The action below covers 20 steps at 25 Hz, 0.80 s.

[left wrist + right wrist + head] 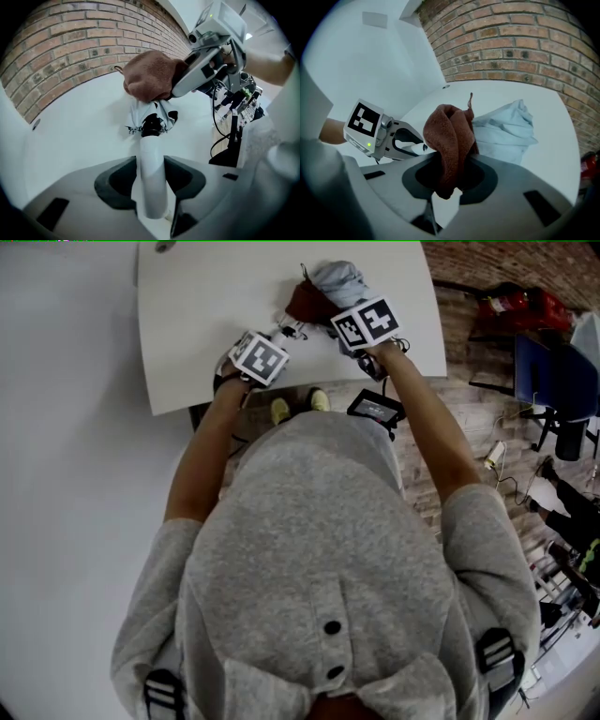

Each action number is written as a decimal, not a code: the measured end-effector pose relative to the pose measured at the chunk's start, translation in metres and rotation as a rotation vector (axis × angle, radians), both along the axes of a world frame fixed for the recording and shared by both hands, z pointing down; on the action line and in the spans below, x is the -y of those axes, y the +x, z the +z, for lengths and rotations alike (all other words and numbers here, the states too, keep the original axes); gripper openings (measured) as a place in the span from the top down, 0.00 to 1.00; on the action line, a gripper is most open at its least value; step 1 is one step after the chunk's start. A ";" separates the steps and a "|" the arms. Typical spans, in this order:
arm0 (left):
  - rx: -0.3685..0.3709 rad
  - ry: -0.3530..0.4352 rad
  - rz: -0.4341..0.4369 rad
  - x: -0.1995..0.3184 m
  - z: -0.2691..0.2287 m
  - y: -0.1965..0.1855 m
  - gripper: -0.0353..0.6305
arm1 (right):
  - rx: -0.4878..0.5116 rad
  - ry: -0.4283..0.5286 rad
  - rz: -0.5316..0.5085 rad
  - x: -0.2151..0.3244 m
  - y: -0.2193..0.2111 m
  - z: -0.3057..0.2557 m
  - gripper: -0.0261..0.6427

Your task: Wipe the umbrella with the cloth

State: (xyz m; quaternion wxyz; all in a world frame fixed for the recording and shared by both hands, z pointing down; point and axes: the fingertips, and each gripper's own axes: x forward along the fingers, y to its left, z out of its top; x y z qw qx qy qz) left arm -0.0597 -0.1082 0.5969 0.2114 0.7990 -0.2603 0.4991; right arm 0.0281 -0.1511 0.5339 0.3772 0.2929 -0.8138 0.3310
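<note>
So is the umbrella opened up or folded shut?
Folded: the umbrella's pale canopy lies bunched on the table, its white handle clamped in the left tool.

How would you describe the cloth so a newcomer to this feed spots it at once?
Find the white table by the brick wall, where a folded pale blue umbrella rests. Against it is the cloth, pinched in the right gripper: the only reddish-brown, fuzzy thing there.

Umbrella (151, 154) partly beneath cloth (151, 77)
</note>
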 end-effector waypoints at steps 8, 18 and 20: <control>-0.037 0.007 -0.008 0.000 0.001 -0.007 0.66 | -0.137 0.183 0.271 0.029 0.084 -0.019 0.84; -0.252 0.118 -0.059 -0.003 -0.046 -0.030 0.66 | -0.131 0.337 0.420 -0.012 0.137 -0.080 0.84; -0.328 0.171 -0.104 -0.001 -0.066 -0.039 0.66 | -0.107 0.387 0.441 -0.024 0.140 -0.098 0.84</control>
